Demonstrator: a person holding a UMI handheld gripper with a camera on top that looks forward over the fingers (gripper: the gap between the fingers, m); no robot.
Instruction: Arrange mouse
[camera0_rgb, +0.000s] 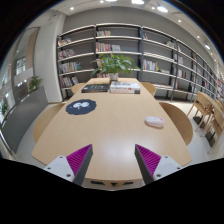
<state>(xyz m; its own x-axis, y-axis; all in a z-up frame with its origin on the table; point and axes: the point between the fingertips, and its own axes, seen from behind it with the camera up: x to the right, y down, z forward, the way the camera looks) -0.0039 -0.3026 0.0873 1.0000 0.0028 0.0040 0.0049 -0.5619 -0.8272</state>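
Bookshelves (120, 50) line the room behind a long wooden table (110, 125), where a round dark mouse pad (81, 106) lies to the left, the gripper (114, 162) hovers released and empty, and the white mouse (155, 122) rests well right, apparently not yet arranged.

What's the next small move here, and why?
Probably move forward and right toward the mouse. It lies on the table well beyond the open gripper, right of its line, with nothing between the fingers; the round mouse pad sits far left.
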